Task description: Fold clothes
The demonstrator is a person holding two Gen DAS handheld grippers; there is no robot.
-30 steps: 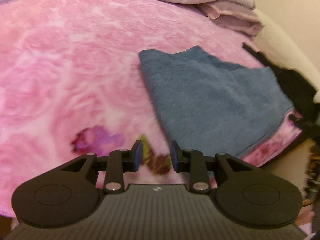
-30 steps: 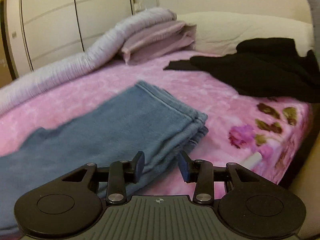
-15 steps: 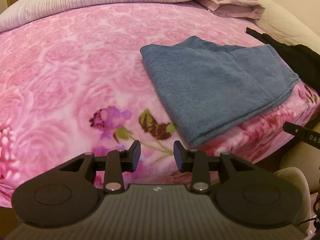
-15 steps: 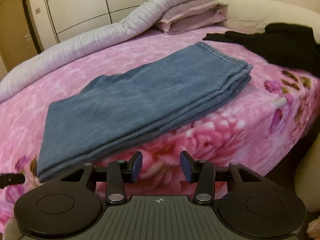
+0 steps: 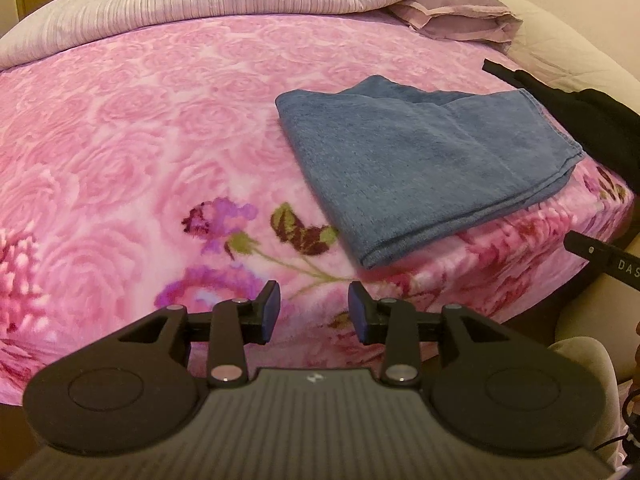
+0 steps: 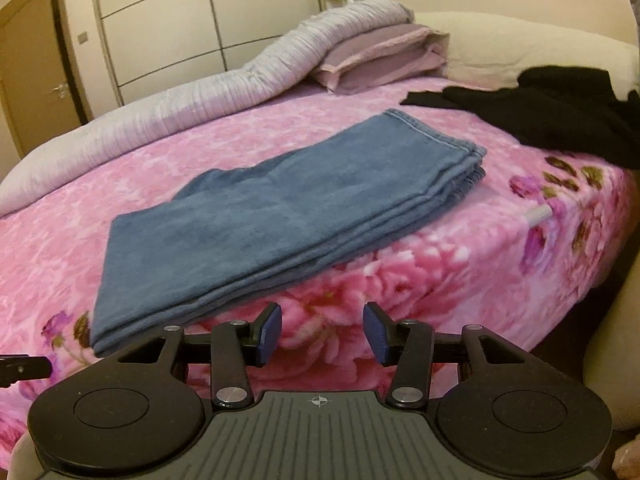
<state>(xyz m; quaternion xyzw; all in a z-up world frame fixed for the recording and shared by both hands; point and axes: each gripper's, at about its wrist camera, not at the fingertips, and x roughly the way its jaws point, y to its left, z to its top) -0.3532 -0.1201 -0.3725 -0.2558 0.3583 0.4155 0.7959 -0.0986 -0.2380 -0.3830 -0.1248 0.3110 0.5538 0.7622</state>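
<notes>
Blue jeans (image 6: 288, 216) lie folded on the bed, on the pink rose-print blanket (image 5: 120, 152), close to the near edge. Denim is mid-blue, faded, soft-looking; folded into a long flat rectangle of several layers, edges stacked fairly evenly, layers visible along the near side and at the hemmed end toward the black garment. One corner sits just at the blanket's drop-off. Top surface mostly smooth, a shallow crease and a slight step where one layer ends partway across. In the left wrist view the same jeans (image 5: 424, 160) show a rounded fold at the near corner. Left tongs (image 5: 314, 312) hover over the blanket edge short of the jeans, jaws apart, nothing between them. Right tongs (image 6: 322, 332) also off the fabric, jaws opening, gap empty, pink blanket side showing through. Black garment (image 6: 552, 116) lies crumpled beyond the jeans, near but apart. Grey ribbed duvet (image 6: 192, 108) rolled along the far side, mauve pillow (image 6: 380, 56) stacked by it. A small white tube-like thing (image 6: 538, 214) on the blanket, can't tell what.
</notes>
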